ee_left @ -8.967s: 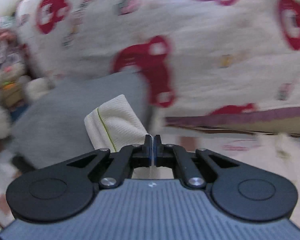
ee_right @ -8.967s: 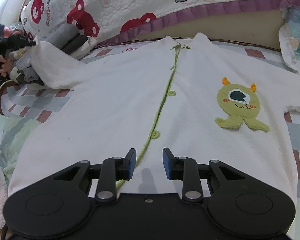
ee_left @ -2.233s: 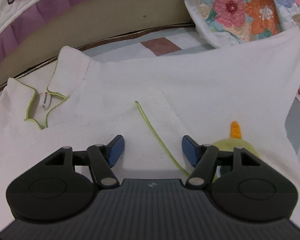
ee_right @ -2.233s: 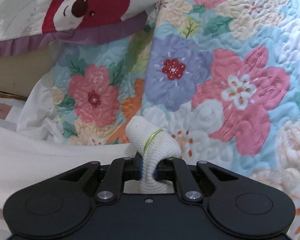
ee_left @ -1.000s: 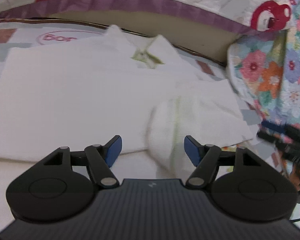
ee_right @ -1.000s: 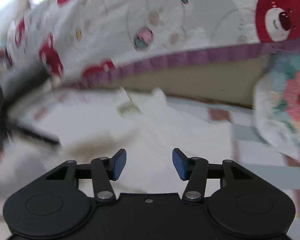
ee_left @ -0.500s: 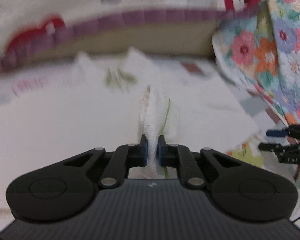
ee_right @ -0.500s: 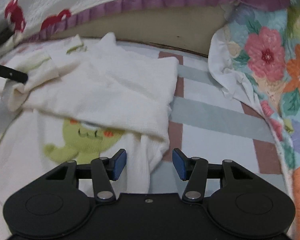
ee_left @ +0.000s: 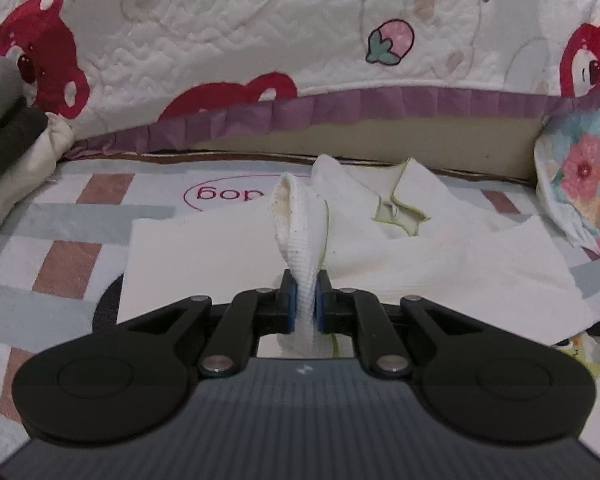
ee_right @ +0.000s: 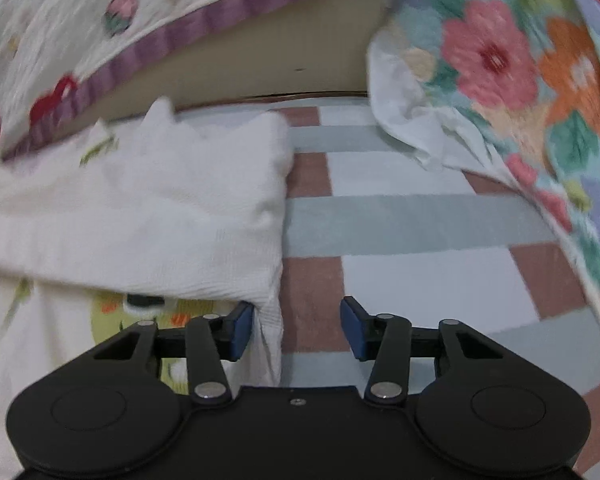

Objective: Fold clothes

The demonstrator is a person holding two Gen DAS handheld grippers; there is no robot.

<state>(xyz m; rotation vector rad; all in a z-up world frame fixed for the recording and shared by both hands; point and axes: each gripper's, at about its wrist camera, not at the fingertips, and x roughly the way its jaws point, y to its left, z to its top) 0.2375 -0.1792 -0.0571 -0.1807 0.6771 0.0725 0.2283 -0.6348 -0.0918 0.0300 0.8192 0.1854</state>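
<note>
A white knitted shirt (ee_left: 204,252) with green trim lies on the checked bed sheet, its collar (ee_left: 400,208) toward the headboard. My left gripper (ee_left: 304,308) is shut on a sleeve cuff (ee_left: 300,224) that stands up from between the blue pads. In the right wrist view the folded shirt (ee_right: 160,216) fills the left side, with its green monster patch (ee_right: 112,312) partly covered. My right gripper (ee_right: 296,328) hovers at the shirt's right edge, its jaws closing; the edge of the cloth (ee_right: 270,320) hangs just inside the left pad, not pinched.
A quilt (ee_left: 260,40) with red bears and a purple frill hangs along the headboard. A floral quilt (ee_right: 520,80) is piled on the right. Dark and grey clothes (ee_left: 4,128) lie stacked at the left edge. Bare checked sheet (ee_right: 400,216) lies right of the shirt.
My left gripper closed on the sleeve cuff and lifted it. My right gripper swung down toward the shirt's right edge, and its jaws narrowed slightly.
</note>
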